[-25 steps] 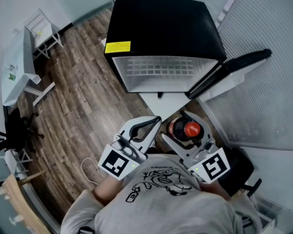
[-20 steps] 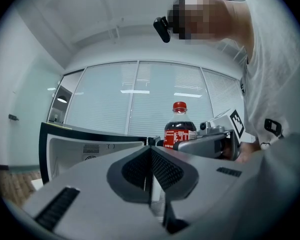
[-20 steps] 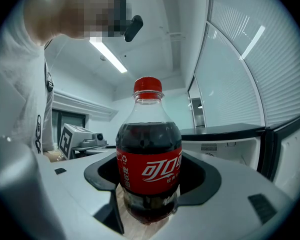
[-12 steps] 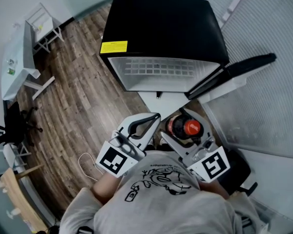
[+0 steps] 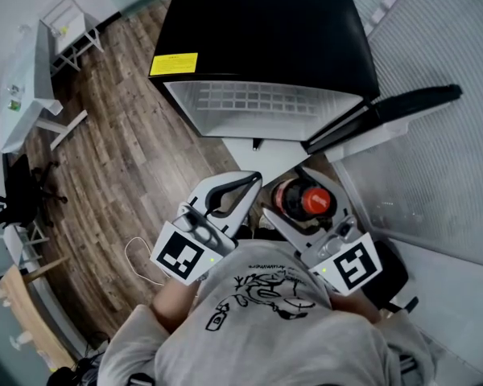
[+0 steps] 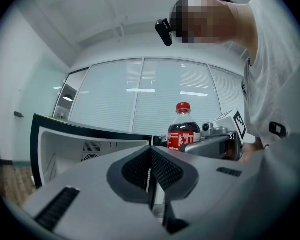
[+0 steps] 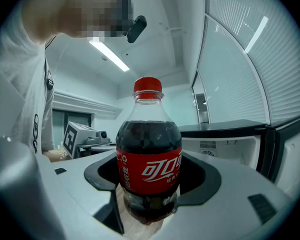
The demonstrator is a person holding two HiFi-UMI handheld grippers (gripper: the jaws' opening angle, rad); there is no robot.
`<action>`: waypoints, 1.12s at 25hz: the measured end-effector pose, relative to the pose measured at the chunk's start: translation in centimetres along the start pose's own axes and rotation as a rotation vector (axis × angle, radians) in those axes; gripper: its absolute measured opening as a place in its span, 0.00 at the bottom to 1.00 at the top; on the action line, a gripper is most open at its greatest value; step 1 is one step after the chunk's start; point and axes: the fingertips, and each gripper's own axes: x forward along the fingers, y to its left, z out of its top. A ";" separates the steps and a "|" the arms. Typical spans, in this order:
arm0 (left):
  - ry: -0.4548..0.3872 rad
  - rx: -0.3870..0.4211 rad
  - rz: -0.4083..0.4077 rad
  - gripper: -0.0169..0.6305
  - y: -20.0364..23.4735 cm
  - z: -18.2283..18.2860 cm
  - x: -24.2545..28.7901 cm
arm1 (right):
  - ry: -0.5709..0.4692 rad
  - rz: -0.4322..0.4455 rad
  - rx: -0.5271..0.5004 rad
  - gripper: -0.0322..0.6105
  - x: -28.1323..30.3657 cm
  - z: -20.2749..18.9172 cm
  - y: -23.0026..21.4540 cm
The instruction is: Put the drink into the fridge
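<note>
Drink bottle (image 7: 149,169) is held upright, clamped in the right gripper (image 5: 288,195), red cap up; left gripper (image 5: 253,179), just beside it, is closed on nothing; open fridge (image 5: 266,47) is seen ahead of both, door (image 5: 386,111) swung right

From overhead, the head camera stares steeply down on the left gripper (image 5: 256,180), the right gripper (image 5: 283,191) and the open fridge (image 5: 266,55) just ahead, while each gripper's camera rides low behind its own jaws, looking level and close, both sharing the bottle (image 7: 149,169) and the fridge.
</note>
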 end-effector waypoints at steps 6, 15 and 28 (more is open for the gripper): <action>0.022 -0.009 0.004 0.03 0.7 -1.3 0.5 | 0.017 0.005 0.011 0.55 0.5 -1.2 -0.7; 0.039 -0.003 0.001 0.03 1.4 -2.8 1.1 | 0.047 -0.017 0.019 0.55 0.5 -3.1 -1.8; 0.052 -0.018 -0.010 0.03 2.4 -5.9 1.9 | 0.064 -0.059 0.011 0.55 1.1 -6.0 -3.3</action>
